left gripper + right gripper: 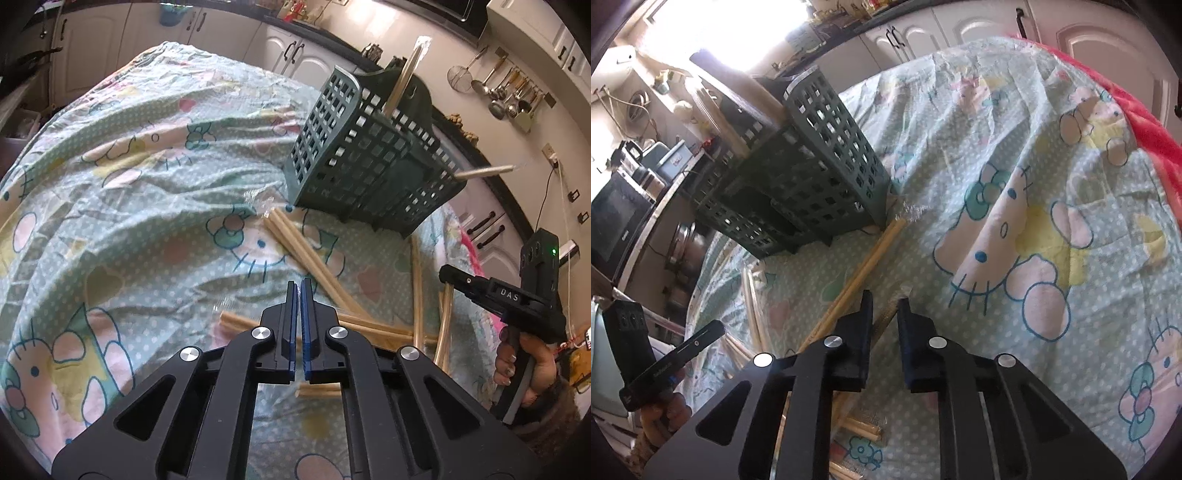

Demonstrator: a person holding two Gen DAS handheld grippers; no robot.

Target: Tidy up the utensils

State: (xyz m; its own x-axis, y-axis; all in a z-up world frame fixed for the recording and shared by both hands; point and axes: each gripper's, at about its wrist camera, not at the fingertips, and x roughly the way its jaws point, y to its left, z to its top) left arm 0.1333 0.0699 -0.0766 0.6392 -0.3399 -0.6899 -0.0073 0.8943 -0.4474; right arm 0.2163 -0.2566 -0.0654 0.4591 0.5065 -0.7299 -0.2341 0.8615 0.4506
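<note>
One green basket point(369, 162), two chopstick pairs point(402, 79) inside, several wrapped pairs point(314, 258) on the cloth.

The left claw point(298, 282) covers part of the wrapped chopsticks point(321, 273) that lie under and just ahead of it; whether its closed tips pinch the clear wrapper cannot be told. Behind its tips, a chopstick end point(317, 389) shows only through the frame's gap. Far to its right, the hand point(524, 369) on the other tool is cut off by the picture's edge. Between the right claw point(884, 301) tips a wrapped pair point(884, 323) shows, its lower length hidden by the frame; contact with the pads is unclear. Ahead and left of it, the green basket point(827, 155) hides its contents, and the window glare washes out everything beyond.
</note>
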